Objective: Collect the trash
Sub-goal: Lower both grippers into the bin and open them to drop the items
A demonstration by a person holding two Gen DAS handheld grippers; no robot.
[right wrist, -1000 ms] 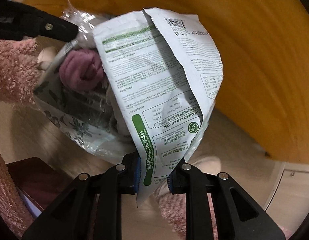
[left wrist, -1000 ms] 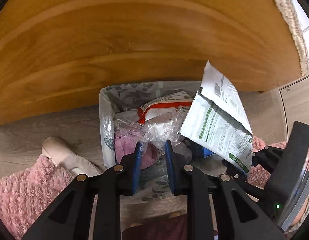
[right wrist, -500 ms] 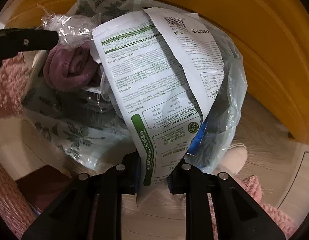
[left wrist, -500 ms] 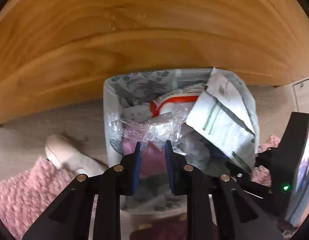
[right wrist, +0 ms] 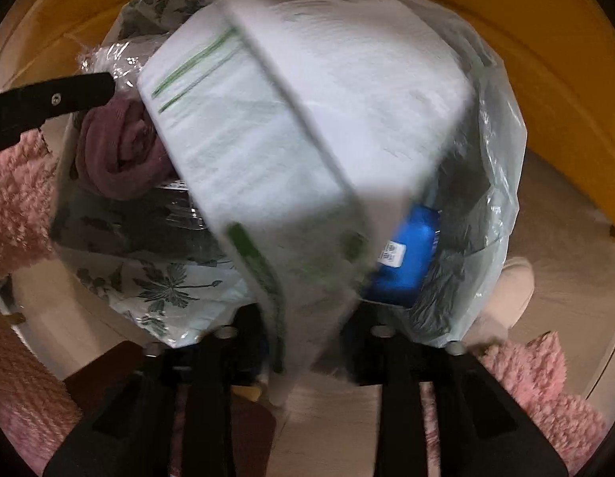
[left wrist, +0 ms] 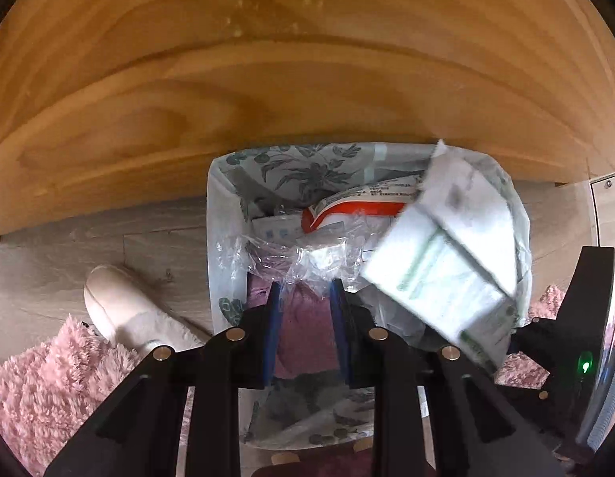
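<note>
Black-and-blue left gripper (left wrist: 305, 298): points straight down over the bag; its jaws stand a little apart and have just eased wider, with crinkled clear film (left wrist: 291, 254) at the tips, whether pinched or only touching I cannot tell.
Black right gripper (right wrist: 303, 334): points down at the bag's right side; its jaws have just been opening and now stand apart, the pouch's lower edge between them and no longer pressed.
White pouch (right wrist: 307, 127): green-printed, blurred by motion, tilted across the right half of the bag, lower end by the right gripper, upper end toward the far rim; in the left view it (left wrist: 446, 262) covers the bag's right corner.
Bag (left wrist: 224, 206): thin white plastic with a grey-green leaf print, mouth open, standing on the floor against the wood.
Inside the bag: a mauve cloth (right wrist: 120, 151) at the left under the left gripper, a red-and-white packet (left wrist: 355, 210) toward the back, a blue item (right wrist: 406, 254) under the pouch at the right.
Wood panel (left wrist: 267, 79): light grain, fills the far side of both views.
Floor (left wrist: 68, 250): pale planks.
Slipper (left wrist: 120, 306): cream, left of the bag.
Pink fleece (left wrist: 49, 377): fuzzy, at the lower corners of both views.
</note>
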